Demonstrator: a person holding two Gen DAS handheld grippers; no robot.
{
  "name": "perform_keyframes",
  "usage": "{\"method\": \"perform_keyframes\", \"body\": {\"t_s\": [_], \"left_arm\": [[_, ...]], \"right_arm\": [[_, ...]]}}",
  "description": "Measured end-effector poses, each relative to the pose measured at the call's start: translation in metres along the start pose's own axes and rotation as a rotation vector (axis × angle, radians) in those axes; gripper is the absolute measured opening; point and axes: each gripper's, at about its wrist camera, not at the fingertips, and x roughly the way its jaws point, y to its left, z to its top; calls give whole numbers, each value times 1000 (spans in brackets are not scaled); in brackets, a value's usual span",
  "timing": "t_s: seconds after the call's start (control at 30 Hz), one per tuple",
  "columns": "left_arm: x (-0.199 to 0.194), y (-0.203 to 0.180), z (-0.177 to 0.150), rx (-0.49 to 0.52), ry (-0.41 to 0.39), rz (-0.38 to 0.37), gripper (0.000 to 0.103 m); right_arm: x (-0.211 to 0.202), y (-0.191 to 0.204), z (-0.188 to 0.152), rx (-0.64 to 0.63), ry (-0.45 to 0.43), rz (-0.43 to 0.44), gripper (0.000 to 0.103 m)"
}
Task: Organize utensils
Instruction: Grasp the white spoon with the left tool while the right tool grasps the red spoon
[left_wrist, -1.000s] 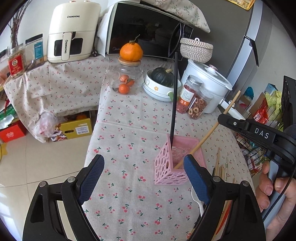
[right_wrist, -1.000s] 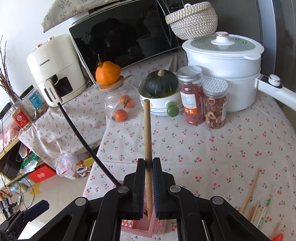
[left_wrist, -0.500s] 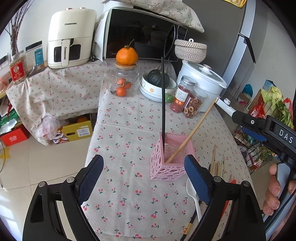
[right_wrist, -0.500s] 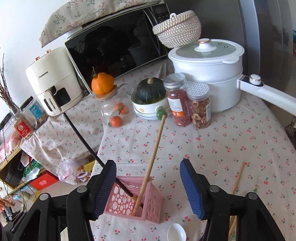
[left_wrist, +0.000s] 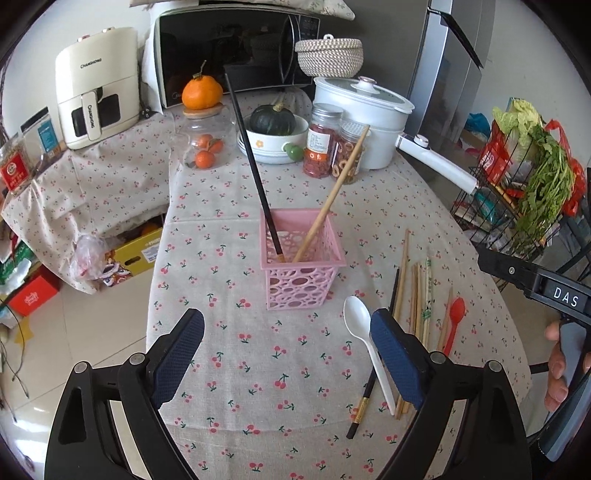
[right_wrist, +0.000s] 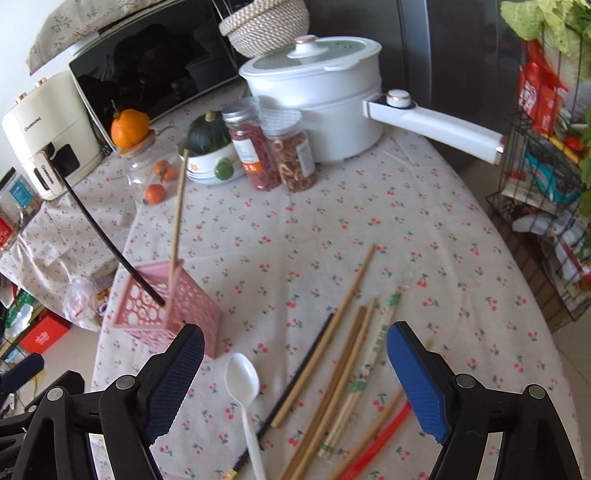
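A pink perforated basket (left_wrist: 301, 275) (right_wrist: 162, 314) stands on the cherry-print tablecloth. A black chopstick (left_wrist: 253, 170) (right_wrist: 110, 243) and a wooden chopstick (left_wrist: 332, 195) (right_wrist: 177, 214) lean inside it. To its right lie a white plastic spoon (left_wrist: 364, 339) (right_wrist: 243, 384), a black chopstick (right_wrist: 295, 387), several wooden chopsticks (left_wrist: 415, 295) (right_wrist: 347, 354) and a red spoon (left_wrist: 453, 319) (right_wrist: 376, 439). My left gripper (left_wrist: 286, 362) is open and empty in front of the basket. My right gripper (right_wrist: 295, 373) is open and empty above the loose utensils.
At the back stand a white pot with a long handle (right_wrist: 325, 92), two spice jars (right_wrist: 273, 147), a bowl with a squash (left_wrist: 275, 136), a glass jar topped by an orange (left_wrist: 205, 125), a microwave and an air fryer. A wire rack of groceries (left_wrist: 524, 192) stands right of the table.
My right gripper opened and let go of the wooden chopstick, which now leans in the basket. It then pulled back to the right over the loose utensils. My left gripper drew back.
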Motion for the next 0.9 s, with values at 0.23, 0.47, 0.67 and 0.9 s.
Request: {"method": "perform_keyframes", "body": {"t_s": [0.23, 0.47, 0.67, 0.9], "left_arm": [[11, -34, -8, 43, 55, -58, 93], [60, -60, -22, 43, 163, -111, 81], [101, -62, -19, -86, 194, -100, 70], [140, -68, -19, -163, 249, -13, 66]], "right_arm": [[8, -39, -22, 3, 95, -80, 86], [7, -75, -31, 42, 120, -118, 86], [22, -100, -34, 91, 166, -134, 87], [38, -104, -31, 73, 199, -129, 87]]}}
